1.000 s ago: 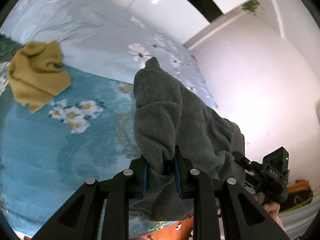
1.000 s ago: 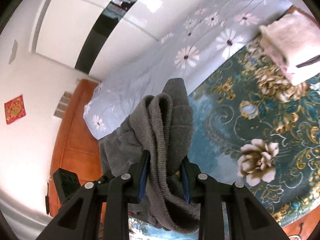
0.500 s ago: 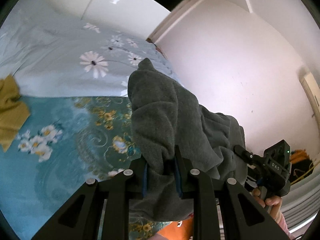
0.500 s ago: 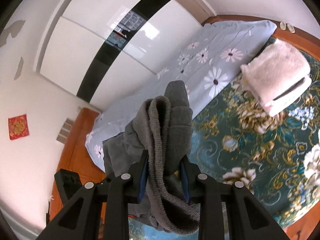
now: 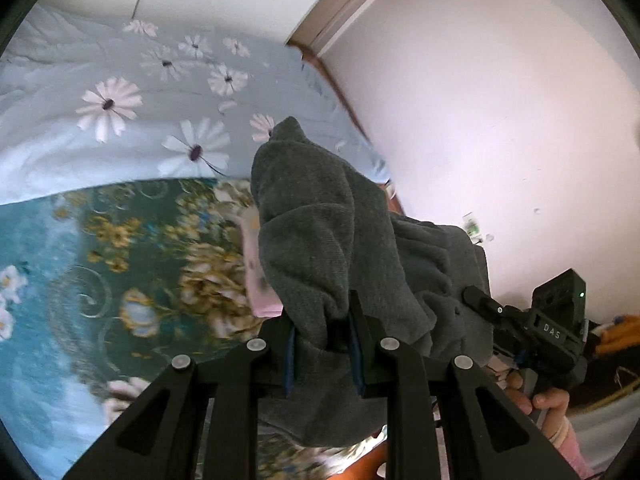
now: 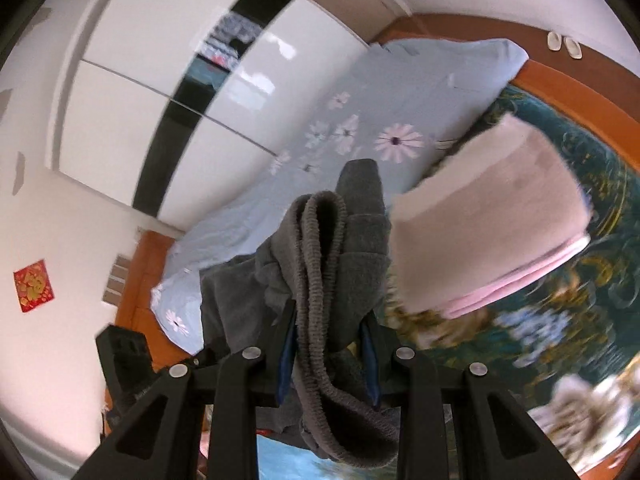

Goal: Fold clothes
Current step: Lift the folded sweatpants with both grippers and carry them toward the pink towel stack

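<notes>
Left wrist view has the left tongs point(image 5: 322, 354) clenched on a bunched fold of the grey garment point(image 5: 320, 232), which rises in a hump over the fingers and trails off toward the right tongs point(image 5: 486, 308), gripped by a hand point(image 5: 538, 398) at the frame's lower right. Right wrist view shows those right tongs point(image 6: 330, 354) likewise clamped on the same grey garment point(image 6: 340, 264), its ribbed hem looped through the jaws and hanging below them. So the cloth hangs in the air between both tools, above the bed point(image 5: 100, 260) with its teal flowered cover. A folded pink-and-cream garment point(image 6: 492, 224) already lies on the bed just ahead of the right tongs, near the pale blue daisy quilt point(image 6: 360, 128). The step in hand looks like carrying the bundled grey piece across to the stack. Next move calls for lowering it squarely onto or beside the folded piece, keeping both grips level so the folds do not slip, then letting go with both tongs together
</notes>
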A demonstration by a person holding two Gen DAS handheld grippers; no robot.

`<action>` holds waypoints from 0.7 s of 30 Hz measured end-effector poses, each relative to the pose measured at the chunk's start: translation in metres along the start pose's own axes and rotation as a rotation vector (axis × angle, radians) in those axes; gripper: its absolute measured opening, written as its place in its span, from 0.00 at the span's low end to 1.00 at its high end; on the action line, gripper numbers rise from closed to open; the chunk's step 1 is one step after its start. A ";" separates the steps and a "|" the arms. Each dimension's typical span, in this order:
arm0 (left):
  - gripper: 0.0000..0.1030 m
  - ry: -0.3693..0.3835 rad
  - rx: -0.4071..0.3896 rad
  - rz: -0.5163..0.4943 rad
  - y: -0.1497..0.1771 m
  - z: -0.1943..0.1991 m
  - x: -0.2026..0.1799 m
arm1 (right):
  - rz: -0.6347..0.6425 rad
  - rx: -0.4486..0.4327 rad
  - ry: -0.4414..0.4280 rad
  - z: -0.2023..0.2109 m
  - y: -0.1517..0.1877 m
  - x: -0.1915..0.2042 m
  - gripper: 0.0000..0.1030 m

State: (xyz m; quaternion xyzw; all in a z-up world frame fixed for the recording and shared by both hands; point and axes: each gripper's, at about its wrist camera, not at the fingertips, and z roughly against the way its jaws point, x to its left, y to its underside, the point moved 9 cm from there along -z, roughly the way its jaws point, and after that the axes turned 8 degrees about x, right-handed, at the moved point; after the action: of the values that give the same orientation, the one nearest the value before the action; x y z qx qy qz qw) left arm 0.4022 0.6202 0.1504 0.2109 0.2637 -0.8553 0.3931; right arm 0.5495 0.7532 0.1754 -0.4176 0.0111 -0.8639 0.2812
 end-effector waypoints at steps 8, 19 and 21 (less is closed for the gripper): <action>0.22 -0.065 0.119 0.056 -0.024 -0.095 -0.043 | -0.032 0.084 -0.008 0.005 -0.073 -0.087 0.30; 0.22 -0.103 0.180 0.135 -0.077 -0.175 -0.028 | -0.104 0.135 -0.014 -0.042 -0.147 -0.157 0.30; 0.22 -0.105 0.191 0.142 -0.082 -0.188 -0.020 | -0.118 0.141 -0.004 -0.052 -0.152 -0.168 0.30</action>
State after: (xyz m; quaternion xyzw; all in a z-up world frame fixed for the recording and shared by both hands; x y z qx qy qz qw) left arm 0.3786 0.7925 0.0398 0.2203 0.1445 -0.8564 0.4440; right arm 0.5220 0.9525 0.0600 -0.3987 -0.0749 -0.8768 0.2583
